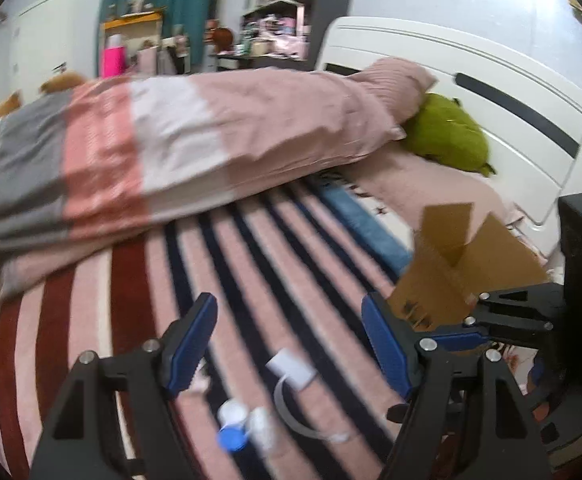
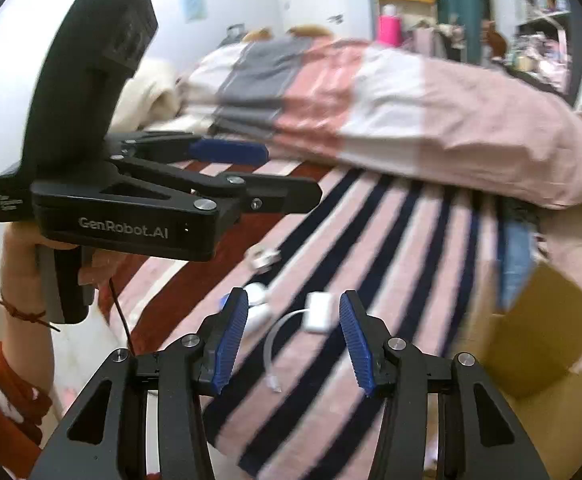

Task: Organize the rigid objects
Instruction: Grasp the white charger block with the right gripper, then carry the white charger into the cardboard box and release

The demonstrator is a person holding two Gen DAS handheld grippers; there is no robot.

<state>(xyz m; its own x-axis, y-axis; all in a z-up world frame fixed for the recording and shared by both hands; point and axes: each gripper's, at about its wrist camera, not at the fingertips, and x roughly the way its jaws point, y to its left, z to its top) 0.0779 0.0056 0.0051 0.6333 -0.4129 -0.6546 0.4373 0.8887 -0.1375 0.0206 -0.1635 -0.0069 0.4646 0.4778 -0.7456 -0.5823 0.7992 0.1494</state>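
Leftmost in the right wrist view, a hand [image 2: 23, 268] grips the handle of the left gripper [image 2: 287, 176], which hangs above the striped bedspread [image 2: 391, 240] with its blue-padded fingers [image 2: 227, 151] pointing right; its jaws stand spread with nothing between them. Below it on the stripes lies a small white plug-like piece [image 2: 265, 258], blurred. Nearer, a small white bottle with a blue cap [image 2: 253, 300] lies half hidden behind the right gripper's left finger. Just right of that sits a white adapter [image 2: 321, 312] with its short cable [image 2: 275, 352] curling toward the camera. The right gripper [image 2: 293, 344] hovers over this adapter, jaws spread, pads clear of it and pinching nothing. Farther back, a folded quilt [image 2: 371, 96] in grey, pink and white bands crosses the bed. At the far right, near the bed's edge, stands an open cardboard box [image 2: 551, 328].

From the left wrist view, the left gripper [image 1: 291, 340] is likewise spread and empty above the stripes, with the bottle [image 1: 233, 426] and adapter [image 1: 291, 368] near, between its fingers. Right of them stands the box [image 1: 451, 272], and beyond it a green plush toy [image 1: 447, 136] lies against the white headboard [image 1: 511, 92].
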